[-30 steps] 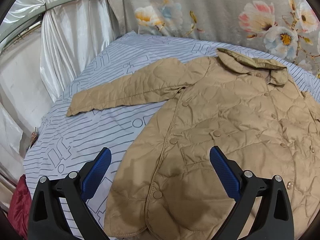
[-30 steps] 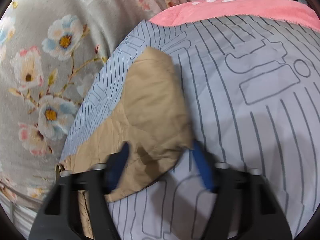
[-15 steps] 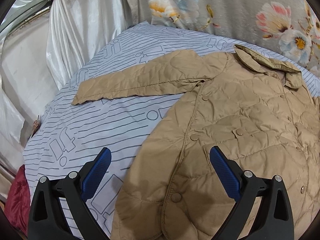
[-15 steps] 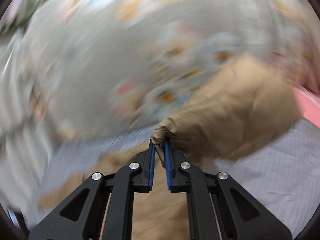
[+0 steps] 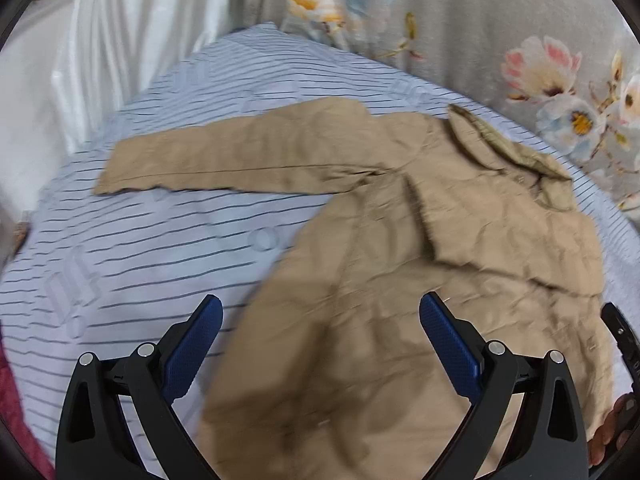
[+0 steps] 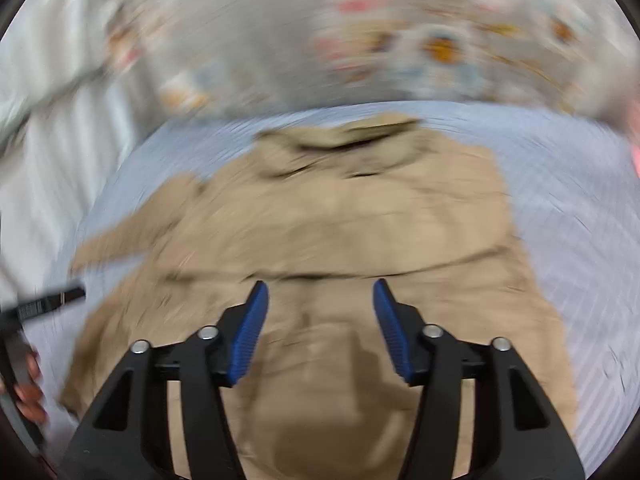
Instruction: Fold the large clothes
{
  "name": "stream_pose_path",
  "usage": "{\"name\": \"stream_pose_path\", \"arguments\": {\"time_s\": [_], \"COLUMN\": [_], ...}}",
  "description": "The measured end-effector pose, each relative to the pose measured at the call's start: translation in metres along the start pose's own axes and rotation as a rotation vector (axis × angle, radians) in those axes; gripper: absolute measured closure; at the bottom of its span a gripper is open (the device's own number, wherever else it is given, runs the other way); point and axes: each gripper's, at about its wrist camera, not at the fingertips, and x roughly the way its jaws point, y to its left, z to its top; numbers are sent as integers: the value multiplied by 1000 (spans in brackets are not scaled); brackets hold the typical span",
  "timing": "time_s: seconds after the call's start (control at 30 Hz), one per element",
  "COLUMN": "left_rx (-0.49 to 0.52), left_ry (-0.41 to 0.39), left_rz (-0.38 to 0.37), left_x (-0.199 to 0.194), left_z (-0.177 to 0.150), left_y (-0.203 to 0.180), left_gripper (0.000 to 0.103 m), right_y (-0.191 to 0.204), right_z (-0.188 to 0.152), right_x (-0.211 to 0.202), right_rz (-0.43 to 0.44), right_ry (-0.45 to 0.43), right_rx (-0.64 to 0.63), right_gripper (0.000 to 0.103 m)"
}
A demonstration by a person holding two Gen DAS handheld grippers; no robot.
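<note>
A tan quilted jacket [image 5: 400, 280] lies face up on a striped bedsheet [image 5: 140, 240]. Its left sleeve [image 5: 240, 160] stretches out to the left. Its right sleeve [image 5: 500, 236] is folded across the chest. The jacket also shows in the blurred right wrist view [image 6: 340, 220], collar at the far end. My left gripper [image 5: 320, 328] is open and empty above the jacket's lower front. My right gripper [image 6: 318, 320] is open and empty above the jacket's middle.
A grey floral curtain [image 5: 480, 20] hangs behind the bed. A white shiny curtain [image 5: 100, 40] hangs at the left. A dark red cloth [image 5: 16, 420] lies at the bed's lower left. The other gripper and a hand [image 5: 620, 400] show at the right edge.
My right gripper carried the right sleeve over the jacket's chest, let it go and opened. My left gripper shifted left, staying open.
</note>
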Motion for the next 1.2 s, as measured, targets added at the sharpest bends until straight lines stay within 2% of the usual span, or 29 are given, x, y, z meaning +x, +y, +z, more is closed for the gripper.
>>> {"name": "stream_pose_path", "arguments": {"time_s": [0.07, 0.17, 0.27, 0.33, 0.43, 0.5, 0.53, 0.6, 0.63, 0.67, 0.7, 0.73, 0.83, 0.9, 0.93, 0.97, 1.0, 1.03, 1.07, 1.13, 1.2], "left_rx": [-2, -8, -29, -53, -97, -95, -81, -57, -46, -27, -5, 7, 44, 86, 106, 128, 143, 165, 181, 224, 229], "left_ry": [7, 53, 131, 174, 220, 209, 198, 193, 190, 168, 143, 127, 51, 4, 9, 36, 68, 104, 102, 60, 58], "left_rz": [-51, -120, -116, -114, -164, -164, -168, -194, -186, -164, -144, -135, -157, -122, -102, -78, -56, -31, -17, 25, 26], "left_x": [6, 27, 59, 79, 94, 95, 95, 96, 97, 95, 92, 90, 72, 66, 74, 87, 99, 116, 124, 119, 117], "left_z": [7, 20, 28, 29, 27, 26, 27, 30, 33, 35, 39, 43, 55, 54, 52, 46, 40, 30, 23, 14, 10], "left_y": [-14, -38, -54, -58, -58, -61, -65, -73, -76, -81, -85, -87, -91, -93, -98, -102, -103, -106, -109, -115, -116], "left_gripper": [6, 6, 6, 7, 10, 22, 35, 71, 77, 90, 100, 100, 101, 102, 102, 103, 103, 103, 103, 103, 103], "right_y": [-36, -70, -118, -136, -155, -161, -163, -165, -166, -164, -164, -161, -138, -121, -118, -116, -119, -125, -131, -139, -132], "right_z": [6, 14, 14, 11, 8, 9, 11, 15, 16, 18, 22, 27, 40, 37, 32, 26, 22, 16, 9, 3, 6], "right_x": [-4, 4, 20, 34, 55, 65, 69, 78, 82, 85, 88, 87, 48, 12, 6, 12, 25, 38, 49, 53, 51], "right_rz": [-33, -36, -28, -18, 14, 33, 47, 85, 112, 130, 120, 90, 22, -19, -52, -128, -167, -195, -206, -194, -253], "right_ry": [8, 4, 11, 16, 30, 23, 15, -5, -17, -22, -24, -29, -138, -217, -227, -185, -120, -57, -6, 20, 30], "right_rx": [133, 280, 489, 587, 707, 741, 752, 778, 789, 795, 782, 756, 622, 538, 513, 474, 459, 471, 498, 531, 475], "right_gripper": [46, 46, 45, 44, 44, 44, 44, 46, 56, 62, 90, 97, 99, 100, 100, 100, 100, 100, 100, 99, 97]}}
